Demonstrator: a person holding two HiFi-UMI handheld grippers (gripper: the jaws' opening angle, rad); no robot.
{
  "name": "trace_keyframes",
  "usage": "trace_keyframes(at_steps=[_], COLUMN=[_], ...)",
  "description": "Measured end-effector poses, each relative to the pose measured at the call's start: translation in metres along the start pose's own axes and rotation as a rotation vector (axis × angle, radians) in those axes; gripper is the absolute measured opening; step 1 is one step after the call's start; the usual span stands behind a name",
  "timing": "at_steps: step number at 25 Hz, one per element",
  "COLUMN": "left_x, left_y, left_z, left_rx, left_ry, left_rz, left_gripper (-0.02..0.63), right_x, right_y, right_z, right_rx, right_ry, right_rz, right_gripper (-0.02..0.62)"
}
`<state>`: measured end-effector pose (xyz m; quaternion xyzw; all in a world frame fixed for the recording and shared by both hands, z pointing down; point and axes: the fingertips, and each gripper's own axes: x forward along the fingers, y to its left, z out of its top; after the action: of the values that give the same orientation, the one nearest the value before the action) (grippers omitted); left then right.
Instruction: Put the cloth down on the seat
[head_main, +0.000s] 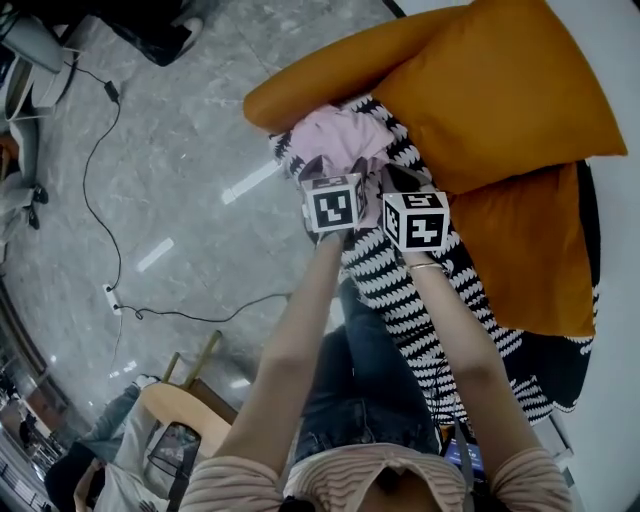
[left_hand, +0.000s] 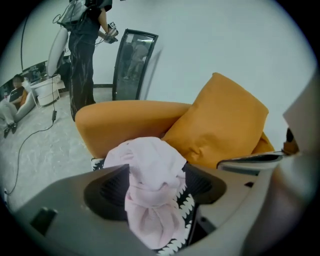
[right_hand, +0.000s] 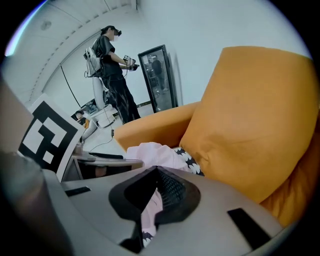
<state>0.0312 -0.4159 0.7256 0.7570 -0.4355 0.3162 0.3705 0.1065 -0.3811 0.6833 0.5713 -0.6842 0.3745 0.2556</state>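
Observation:
A crumpled pink cloth (head_main: 340, 135) lies on the black-and-white patterned blanket (head_main: 400, 290) that covers the seat of an orange chair (head_main: 500, 90). My left gripper (head_main: 328, 172) reaches to the cloth from the near side. In the left gripper view its jaws stand wide apart, and the bunched cloth (left_hand: 150, 170) sits loosely between the left gripper (left_hand: 155, 185) pads without being squeezed. My right gripper (head_main: 398, 180) is beside it at the cloth's right edge. In the right gripper view the right gripper (right_hand: 156, 182) has its pads closed to a narrow slit with a pink fold in it. More of the cloth (right_hand: 150, 151) shows beyond.
An orange back cushion (left_hand: 220, 125) and an orange armrest (head_main: 320, 75) border the seat. On the marble floor to the left run a black cable (head_main: 100, 200) and a power strip (head_main: 112, 298). A wooden stool (head_main: 185, 400) stands near my legs. A person (left_hand: 82, 50) stands by a dark glass door (left_hand: 132, 65).

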Motion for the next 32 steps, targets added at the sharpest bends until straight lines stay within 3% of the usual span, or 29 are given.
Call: trace_keyframes(at_steps=[14,24,32], left_x=[-0.064,-0.122,-0.174], left_y=[-0.013,-0.019,-0.021], left_z=[0.023,0.030,0.026], left_rx=[0.041,0.097,0.117], left_ry=[-0.126,-0.245,-0.320], left_rz=[-0.034,-0.032,-0.049], left_gripper=[0.324,0.080,0.021], right_x=[-0.047,-0.092,-0.129], right_y=[0.023,0.042,0.066], right_z=[0.025,0.033,0.030], right_rx=[-0.005,-0.002,-0.012], right_ry=[-0.102,-0.195,-0.267], right_rz=[0.016,0.033,0.053], right_gripper=[0.008,0.008,0.008])
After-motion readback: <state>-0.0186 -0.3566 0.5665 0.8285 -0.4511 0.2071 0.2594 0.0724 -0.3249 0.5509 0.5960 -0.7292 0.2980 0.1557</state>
